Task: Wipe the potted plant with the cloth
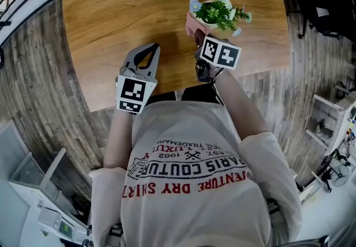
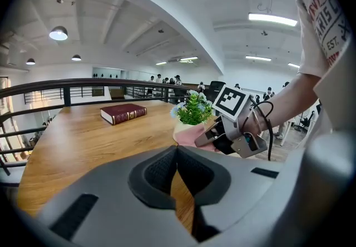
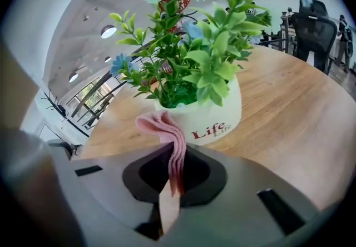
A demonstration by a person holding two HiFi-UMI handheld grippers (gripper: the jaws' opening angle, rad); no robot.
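- my right gripper [image 3: 176, 157] is clamped on the pink cloth [image 3: 162, 126], with a folded strip of it running right down between the pads
- the bunched end of the cloth sticks out past the tips and sits against the lower side of the white pot [image 3: 214, 120], just left of the red "Life" print; looks like it's touching
- the potted plant [image 1: 218, 13] stands upright on the wooden table [image 1: 111, 6], on the right half and close to the edge nearest me; it has green leaves plus a few pale blue and white flowers
- my left gripper [image 2: 177, 151] has its jaws squeezed together with nothing in them, just tabletop showing through the gap below the pads
- the left one is over the table's near edge, off to the left of the plant and apart from it, pointing across the table
- in the left gripper view there's a dark red book [image 2: 123, 113] lying flat further back on the table, well apart from the pot
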